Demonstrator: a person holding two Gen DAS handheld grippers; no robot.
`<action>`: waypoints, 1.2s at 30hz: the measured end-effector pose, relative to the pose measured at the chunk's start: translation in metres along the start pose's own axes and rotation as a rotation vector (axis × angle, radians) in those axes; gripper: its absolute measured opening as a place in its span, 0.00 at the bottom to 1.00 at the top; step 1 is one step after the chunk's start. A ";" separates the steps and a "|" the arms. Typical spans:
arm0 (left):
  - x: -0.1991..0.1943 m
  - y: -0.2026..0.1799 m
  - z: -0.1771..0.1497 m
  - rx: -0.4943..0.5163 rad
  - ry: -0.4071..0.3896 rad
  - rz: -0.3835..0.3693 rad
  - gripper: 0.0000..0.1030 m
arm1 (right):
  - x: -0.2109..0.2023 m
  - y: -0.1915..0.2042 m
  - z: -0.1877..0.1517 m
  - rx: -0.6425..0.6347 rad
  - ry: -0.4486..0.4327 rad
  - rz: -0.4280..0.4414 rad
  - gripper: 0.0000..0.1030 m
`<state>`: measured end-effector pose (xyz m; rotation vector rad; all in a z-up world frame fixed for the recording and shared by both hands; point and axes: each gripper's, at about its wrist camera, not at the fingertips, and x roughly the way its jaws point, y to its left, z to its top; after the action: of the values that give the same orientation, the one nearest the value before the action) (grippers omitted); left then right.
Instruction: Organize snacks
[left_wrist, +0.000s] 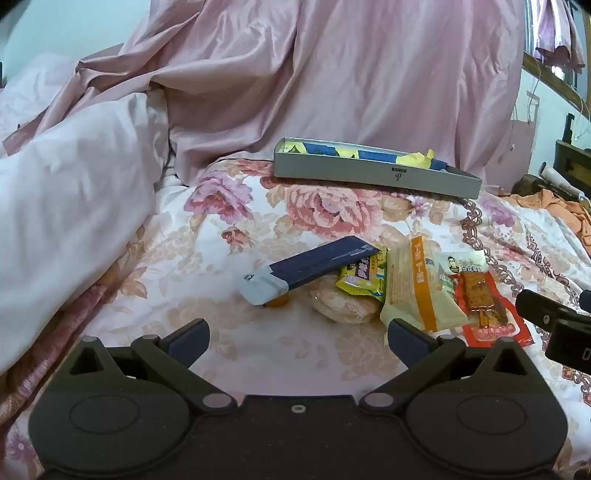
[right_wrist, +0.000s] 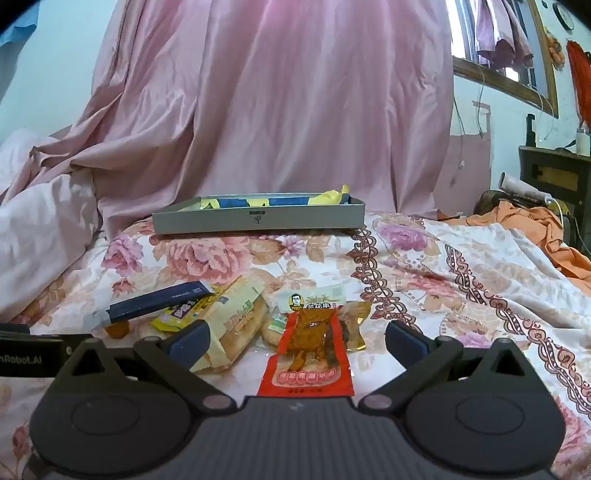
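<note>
A heap of snacks lies on the flowered bedspread: a dark blue bar (left_wrist: 321, 264) (right_wrist: 159, 301), a yellow packet (left_wrist: 364, 278) (right_wrist: 181, 314), a cream and orange bread pack (left_wrist: 417, 291) (right_wrist: 236, 325), a red spicy strip pack (left_wrist: 487, 310) (right_wrist: 308, 358) and a small orange round sweet (left_wrist: 277, 302) (right_wrist: 117, 329). A shallow grey box (left_wrist: 369, 173) (right_wrist: 258, 219) with blue and yellow wrappers inside stands behind them. My left gripper (left_wrist: 297, 338) is open just short of the heap. My right gripper (right_wrist: 297, 338) is open, with the red pack lying between its fingers, untouched.
A pale pink duvet (left_wrist: 74, 192) is bunched at the left. Pink drapery (right_wrist: 277, 110) hangs behind the box. Orange cloth (right_wrist: 535, 225) and a dark cabinet (right_wrist: 557, 177) sit at the right. Bare flowered bedspread (right_wrist: 461, 273) lies to the right of the snacks.
</note>
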<state>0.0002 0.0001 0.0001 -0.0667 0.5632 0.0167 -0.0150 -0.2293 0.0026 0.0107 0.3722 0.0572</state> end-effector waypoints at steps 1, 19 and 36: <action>0.000 0.000 0.000 0.001 -0.003 0.000 0.99 | 0.000 0.000 0.000 0.002 0.002 0.002 1.00; 0.000 0.001 0.000 -0.004 -0.009 -0.006 0.99 | -0.001 -0.001 0.000 0.004 0.006 -0.001 1.00; 0.002 -0.002 -0.001 -0.006 -0.008 -0.008 0.99 | 0.000 -0.001 -0.001 0.006 0.010 -0.002 1.00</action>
<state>0.0014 -0.0020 -0.0019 -0.0743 0.5546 0.0110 -0.0151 -0.2299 0.0021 0.0160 0.3822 0.0539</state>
